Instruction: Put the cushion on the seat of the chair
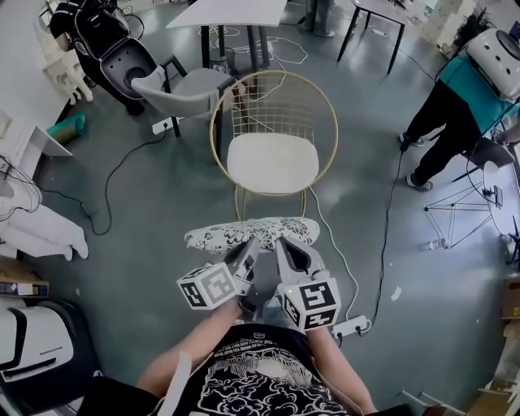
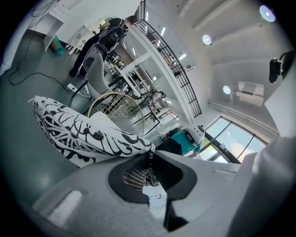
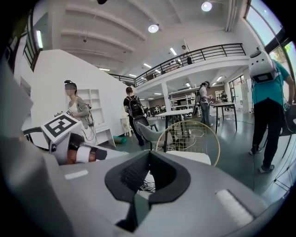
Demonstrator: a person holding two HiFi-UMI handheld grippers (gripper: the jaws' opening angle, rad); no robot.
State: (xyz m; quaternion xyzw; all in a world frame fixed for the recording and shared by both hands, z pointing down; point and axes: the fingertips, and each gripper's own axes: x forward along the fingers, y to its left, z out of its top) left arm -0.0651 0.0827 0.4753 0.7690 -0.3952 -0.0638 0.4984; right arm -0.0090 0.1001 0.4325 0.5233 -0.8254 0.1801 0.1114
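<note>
cushion [image 1: 252,233] is held at frame centre, below and apart from chair seat [image 1: 272,161] | left gripper [image 2: 149,158] and right gripper [image 3: 147,159] are nearly closed, pinched on its near edge | judged light, soft, floppy: best gripped along the hem at two spread points

- I'm in a big open hall that reads as a lab or test studio, not a home. There is a bare grey floor [image 1: 162,211] under me and a very high white ceiling with round lamps [image 3: 154,28].
- An upper gallery with a black railing [image 3: 203,52] runs along the wall, and tall windows [image 2: 231,139] fill one side.
- Cables [image 1: 107,203] and a power strip [image 1: 351,327] lie loose on the floor.
- Furniture stands scattered: a white table [image 1: 231,12], a grey chair [image 1: 183,85], a wire chair [image 1: 272,122], white shelves [image 3: 97,109] and a parked scooter [image 1: 110,45].
- Other people stand about, one of them a person in a teal top [image 1: 459,97] wearing white headgear.
</note>
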